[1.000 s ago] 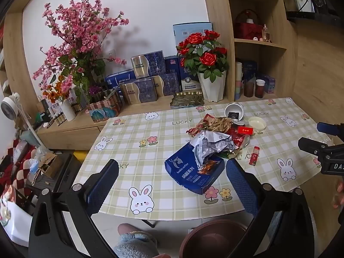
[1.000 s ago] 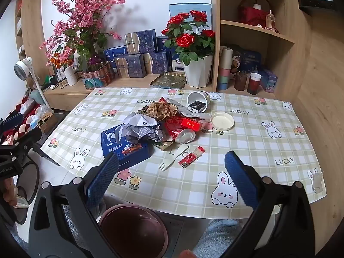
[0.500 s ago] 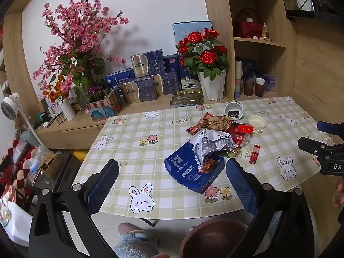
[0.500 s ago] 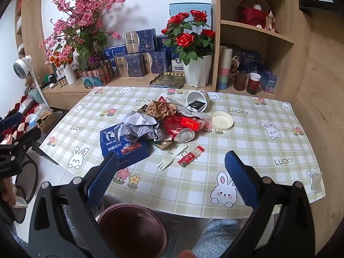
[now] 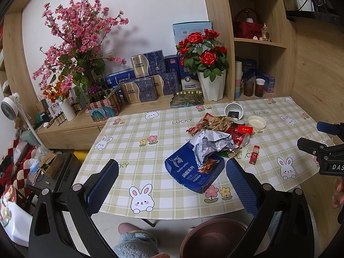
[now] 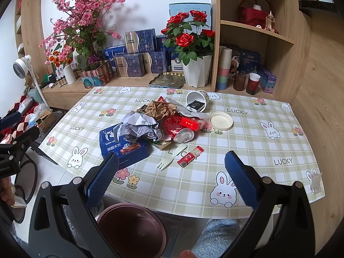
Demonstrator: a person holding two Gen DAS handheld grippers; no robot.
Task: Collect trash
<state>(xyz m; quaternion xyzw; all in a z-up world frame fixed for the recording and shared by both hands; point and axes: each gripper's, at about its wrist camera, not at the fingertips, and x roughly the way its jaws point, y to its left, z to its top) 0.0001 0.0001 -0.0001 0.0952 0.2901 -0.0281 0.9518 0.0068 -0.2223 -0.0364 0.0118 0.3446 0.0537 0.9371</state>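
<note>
A heap of trash lies mid-table: a blue coffee box [image 5: 193, 169] [image 6: 122, 144], crumpled grey paper [image 5: 211, 144] [image 6: 139, 126], brown wrappers [image 6: 160, 109], a red packet [image 6: 190, 123], a tipped white cup [image 6: 196, 102], a white lid [image 6: 221, 120], a pale fork [image 6: 171, 160] and a small red tube [image 5: 254, 154] [image 6: 190, 156]. A dark red bin [image 5: 212, 238] [image 6: 131, 229] stands on the floor below the near edge. My left gripper [image 5: 172, 185] and right gripper [image 6: 171, 178] hover open over that edge, holding nothing.
The table [image 6: 258, 142] wears a checked bunny cloth. Behind it a wooden ledge carries a rose pot [image 6: 196, 68], pink blossoms [image 6: 86, 21], gift boxes and cups. Slippered feet [image 5: 135, 244] rest by the bin. A fan [image 5: 9, 108] and clutter stand at left.
Both grippers have eased slightly toward the table, so the trash sits a little closer in view. Jaws remain open; nothing on the table has moved.
</note>
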